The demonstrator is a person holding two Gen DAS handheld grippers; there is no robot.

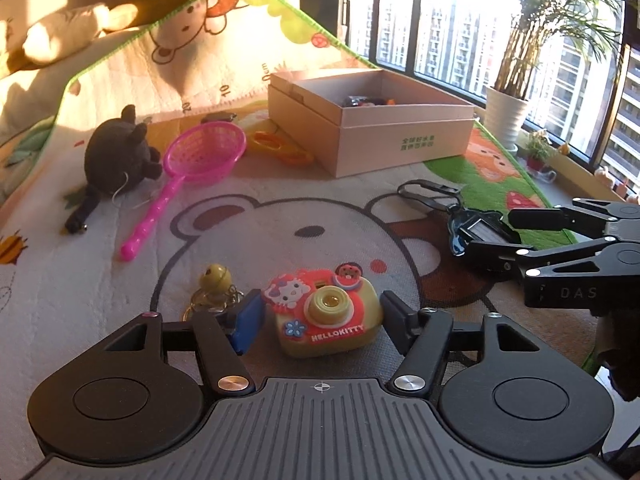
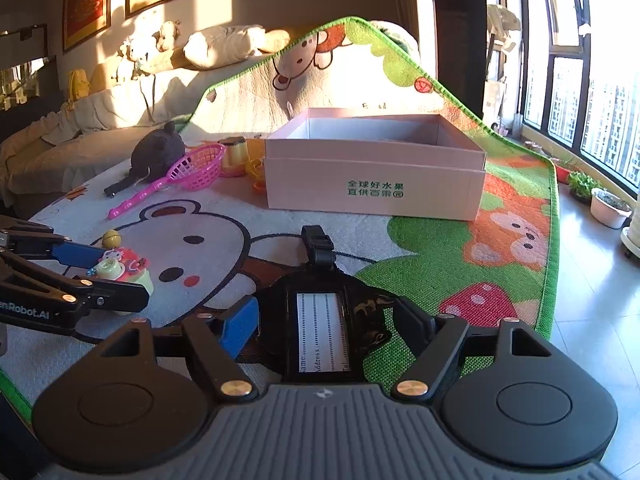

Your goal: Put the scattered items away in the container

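A yellow and red Hello Kitty toy camera [image 1: 326, 316] lies on the bear play mat between the fingers of my left gripper [image 1: 322, 320], which is open around it with a gap on each side. It also shows in the right wrist view [image 2: 124, 270]. A black luggage tag [image 2: 324, 328] with a white address card lies between the fingers of my right gripper [image 2: 328, 330], which is open around it. The tag also shows in the left wrist view [image 1: 476, 232]. The pink cardboard box [image 2: 376, 188] stands open farther back on the mat, with a few small items inside.
A pink plastic net scoop [image 1: 192, 168], a dark plush toy [image 1: 116, 160], orange scissors [image 1: 280, 148] and a yellow bell keychain [image 1: 214, 284] lie on the mat. A sofa with cushions is behind. Plant pots [image 1: 506, 114] stand by the window at right.
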